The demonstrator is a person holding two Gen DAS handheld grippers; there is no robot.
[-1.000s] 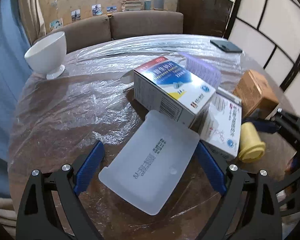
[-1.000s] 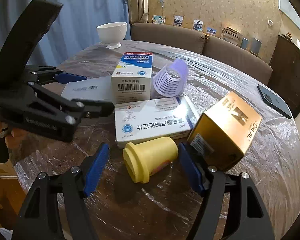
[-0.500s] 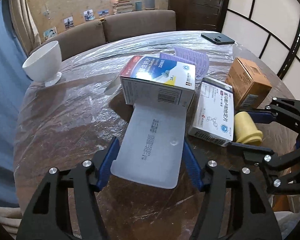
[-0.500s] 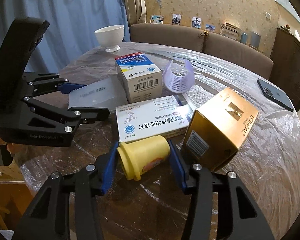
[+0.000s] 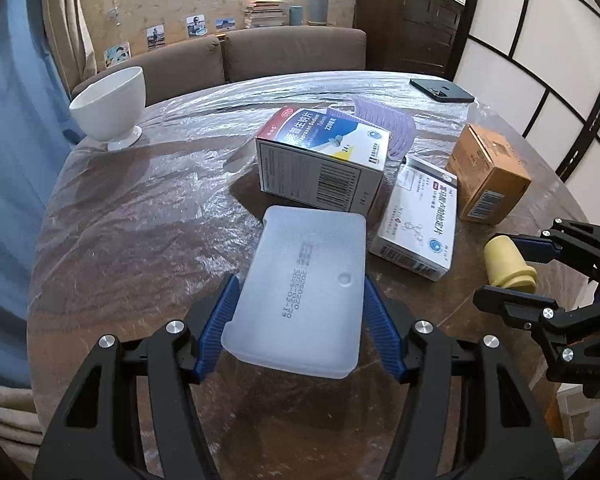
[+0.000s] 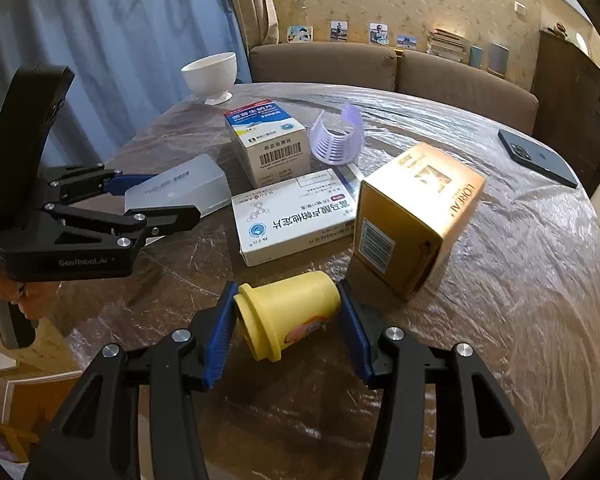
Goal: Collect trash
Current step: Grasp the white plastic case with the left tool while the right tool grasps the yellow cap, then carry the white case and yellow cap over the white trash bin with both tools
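Where our left gripper (image 5: 300, 320) reaches over the near edge of the round table (image 5: 140, 240), its blue pads press both long sides of a frosted plastic case (image 5: 300, 292); case is tilted, far end higher, date print on its face. Our right gripper (image 6: 286, 328) clamps a yellow cup (image 6: 288, 314) lying on its side, rim towards our left pad, small coloured label on its lower wall. We cannot tell whether the cup touches the tabletop.

Just beyond the cup: flat white medicine box (image 6: 296, 216), lying face up. To its right, touching or nearly so, a gold carton (image 6: 416, 216) standing on end, barcode facing us. Behind the flat box, a taller blue-and-white medicine box (image 6: 268, 144), barcode side towards the right camera; the frosted case's far end sits close to it in the left view. Beside that box, a lilac slotted plastic piece (image 6: 336, 140), open side up.

Farther back: white footed bowl (image 6: 210, 76) near the left rim of the table, dark phone (image 6: 538, 158) flat near the right rim. Clear plastic sheeting covers the whole tabletop. Past the table, brown sofa (image 6: 380, 68), with photos and books along the ledge behind it.
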